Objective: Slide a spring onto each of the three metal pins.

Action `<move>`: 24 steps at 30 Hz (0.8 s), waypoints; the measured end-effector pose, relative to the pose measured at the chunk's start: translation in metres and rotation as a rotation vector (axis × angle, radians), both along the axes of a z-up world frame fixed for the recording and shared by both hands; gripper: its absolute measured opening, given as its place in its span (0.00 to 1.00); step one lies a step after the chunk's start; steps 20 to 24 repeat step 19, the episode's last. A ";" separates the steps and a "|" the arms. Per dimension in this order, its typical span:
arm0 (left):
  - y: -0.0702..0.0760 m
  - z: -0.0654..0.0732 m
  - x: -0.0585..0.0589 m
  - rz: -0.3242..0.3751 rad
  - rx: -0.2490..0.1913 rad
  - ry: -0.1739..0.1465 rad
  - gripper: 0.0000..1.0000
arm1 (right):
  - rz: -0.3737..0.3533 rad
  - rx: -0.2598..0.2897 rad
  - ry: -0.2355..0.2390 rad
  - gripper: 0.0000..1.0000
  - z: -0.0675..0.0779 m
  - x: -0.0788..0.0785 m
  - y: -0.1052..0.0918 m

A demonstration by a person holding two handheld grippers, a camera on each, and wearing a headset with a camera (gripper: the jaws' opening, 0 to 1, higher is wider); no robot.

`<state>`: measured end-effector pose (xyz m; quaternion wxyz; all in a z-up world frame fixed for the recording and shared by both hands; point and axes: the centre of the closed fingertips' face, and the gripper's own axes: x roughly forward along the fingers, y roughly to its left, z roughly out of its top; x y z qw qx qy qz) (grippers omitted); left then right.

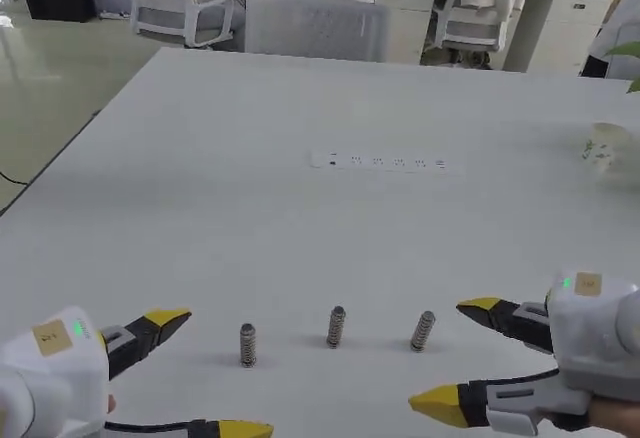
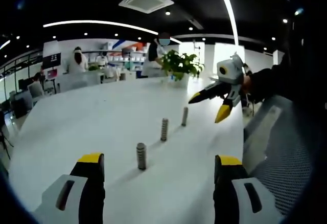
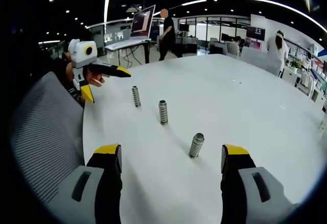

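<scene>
Left gripper (image 1: pixel 225 370): my jaws wide apart, nothing held. Right gripper (image 1: pixel 436 353): same, gaping and empty. Three small grey coiled metal springs stand in row on white table (image 1: pixel 300 228) between my two grippers: left spring (image 1: pixel 248 345), middle spring (image 1: pixel 336 326), right spring (image 1: pixel 423 330). Each seemingly already over its pin; pins hidden inside coils. Right spring leans slightly. Judgement: springs light, slick, squashy lengthwise, likely to ping away if pinched hard. Best hold: across coils at mid-height, gentle squeeze, axis upright.

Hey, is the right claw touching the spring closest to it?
Apart. In the right gripper view the spring stands clear of the open right claw, with white table showing between it and each jaw.
</scene>
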<state>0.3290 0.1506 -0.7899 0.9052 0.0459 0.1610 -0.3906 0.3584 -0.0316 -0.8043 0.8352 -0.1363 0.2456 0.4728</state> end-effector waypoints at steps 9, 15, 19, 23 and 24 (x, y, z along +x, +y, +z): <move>-0.003 -0.001 0.000 -0.002 -0.008 0.004 0.87 | -0.017 0.007 0.001 0.81 0.000 -0.001 -0.002; -0.002 0.000 0.001 0.002 -0.012 0.000 0.88 | -0.020 0.008 0.000 0.81 0.000 -0.001 -0.003; -0.001 0.000 0.000 0.004 -0.012 0.000 0.88 | -0.021 0.010 0.001 0.81 0.001 -0.001 -0.003; -0.001 0.000 0.000 0.004 -0.012 0.000 0.88 | -0.021 0.010 0.001 0.81 0.001 -0.001 -0.003; -0.001 0.000 0.000 0.004 -0.012 0.000 0.88 | -0.021 0.010 0.001 0.81 0.001 -0.001 -0.003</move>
